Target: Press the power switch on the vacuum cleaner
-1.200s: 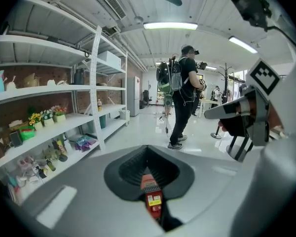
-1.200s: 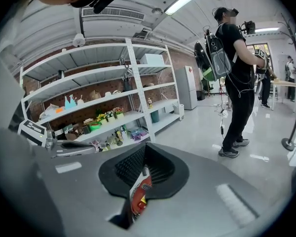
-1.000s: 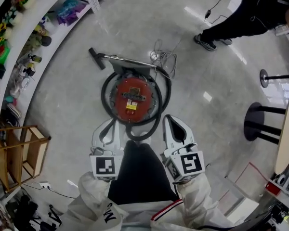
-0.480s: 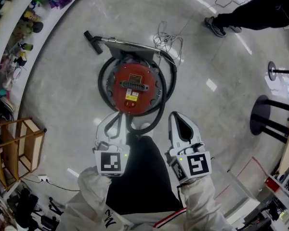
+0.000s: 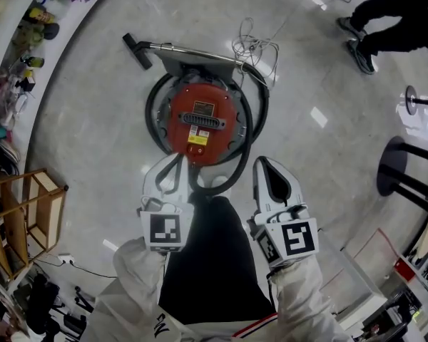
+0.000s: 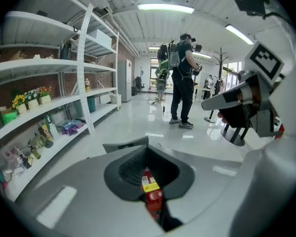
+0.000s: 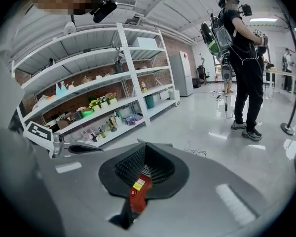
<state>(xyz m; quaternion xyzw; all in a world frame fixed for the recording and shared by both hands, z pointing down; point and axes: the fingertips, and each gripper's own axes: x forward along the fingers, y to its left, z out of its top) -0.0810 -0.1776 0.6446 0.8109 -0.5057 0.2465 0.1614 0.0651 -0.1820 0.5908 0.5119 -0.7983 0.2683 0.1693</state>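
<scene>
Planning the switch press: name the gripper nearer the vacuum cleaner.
The left gripper: its tip overlaps the hose ringing the vacuum cleaner; the right gripper stops outside it.

The vacuum cleaner point(image 5: 202, 123) was red on top with a yellow label point(image 5: 194, 139) and a black hose point(image 5: 244, 155), on a glossy pale grey floor point(image 5: 85, 120). The left claw point(image 5: 172, 164) and right claw point(image 5: 262, 166) were white, each with a cube point(image 5: 164, 231) of black-and-white square markers. The shelves point(image 6: 49, 65) were white.
</scene>
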